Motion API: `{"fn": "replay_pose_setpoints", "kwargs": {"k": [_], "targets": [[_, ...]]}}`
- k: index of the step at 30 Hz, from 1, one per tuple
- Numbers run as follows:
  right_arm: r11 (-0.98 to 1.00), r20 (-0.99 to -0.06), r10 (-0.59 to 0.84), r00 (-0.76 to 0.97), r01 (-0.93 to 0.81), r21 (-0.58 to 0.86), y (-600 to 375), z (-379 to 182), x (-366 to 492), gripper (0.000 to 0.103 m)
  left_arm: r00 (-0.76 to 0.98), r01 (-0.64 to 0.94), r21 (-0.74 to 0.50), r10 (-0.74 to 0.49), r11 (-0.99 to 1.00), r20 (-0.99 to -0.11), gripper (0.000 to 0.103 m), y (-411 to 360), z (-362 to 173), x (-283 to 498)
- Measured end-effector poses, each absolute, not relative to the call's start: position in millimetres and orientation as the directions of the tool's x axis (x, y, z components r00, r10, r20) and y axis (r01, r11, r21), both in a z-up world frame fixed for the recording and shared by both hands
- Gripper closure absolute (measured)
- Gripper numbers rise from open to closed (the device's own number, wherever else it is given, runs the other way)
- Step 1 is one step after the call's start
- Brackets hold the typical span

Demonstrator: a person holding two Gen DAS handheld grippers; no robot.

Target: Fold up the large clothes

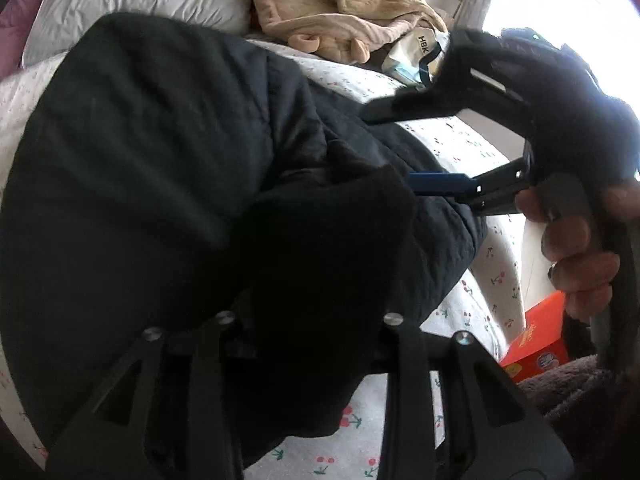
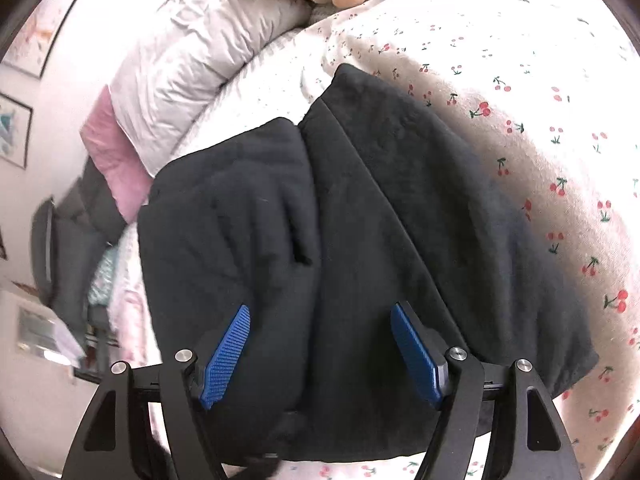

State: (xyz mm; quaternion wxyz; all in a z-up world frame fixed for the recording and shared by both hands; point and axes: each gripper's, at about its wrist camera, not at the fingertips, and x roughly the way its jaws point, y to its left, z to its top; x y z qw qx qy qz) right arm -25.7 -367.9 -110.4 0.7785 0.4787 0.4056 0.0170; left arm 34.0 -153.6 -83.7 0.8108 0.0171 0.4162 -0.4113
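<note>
A large black garment lies partly folded on a bed with a cherry-print sheet. In the left wrist view the garment fills the frame and a bunched fold of it covers my left gripper, so the fingertips are hidden. My right gripper is open, its blue pads spread just above the garment's near edge. The right gripper also shows in the left wrist view, held by a hand, with its fingers spread above the garment's right side.
A beige garment lies crumpled at the head of the bed beside a white pillow and a pink one. An orange box sits past the bed's right edge. A dark chair stands left of the bed.
</note>
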Motion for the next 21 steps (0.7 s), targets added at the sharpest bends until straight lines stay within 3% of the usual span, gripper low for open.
{"fn": "replay_pose_setpoints", "kwargs": {"k": [4,6,9,13,17,18,19,21], "targets": [[0.416,-0.515,0.514,0.686,0.326,0.849,-364.1,-116.9,-29.4,0.022,0.178,0.666,-0.467,-0.731,0.582,-0.658,0.034,-137.7,-63.4,34.8],[0.361,-0.469,0.553,0.689,0.309,0.88,-363.4,-120.2,-27.4,0.021,0.118,0.697,-0.489,-0.756,0.525,-0.644,0.025,-128.0,-47.9,25.0],[0.332,-0.444,0.575,0.687,0.3,0.894,-362.3,-121.3,-13.2,0.021,0.074,0.752,-0.459,-0.752,0.474,-0.655,0.021,-117.1,-25.8,8.7],[0.36,-0.475,0.59,0.653,0.313,0.879,-351.1,-124.2,-0.6,0.02,0.154,0.797,-0.332,-0.7,0.506,-0.698,0.009,-95.4,2.9,3.1],[0.517,-0.596,0.582,0.553,0.315,0.796,-313.7,-125.0,15.8,0.021,0.249,0.719,-0.287,-0.62,0.633,-0.744,0.007,-72.8,7.0,35.5],[0.56,-0.616,0.57,0.544,0.291,0.776,-303.9,-121.7,19.6,0.027,0.264,0.694,-0.288,-0.605,0.66,-0.751,0.007,-68.5,2.6,46.4],[0.598,-0.635,0.556,0.537,0.272,0.754,-296.2,-118.4,22.2,0.049,0.275,0.663,-0.301,-0.597,0.686,-0.754,0.007,-61.5,-3.8,58.9],[0.659,-0.668,0.514,0.539,0.25,0.709,-288.9,-107.2,25.2,0.066,0.273,0.596,-0.363,-0.606,0.716,-0.747,0.007,-48.2,-14.6,76.8]]}}
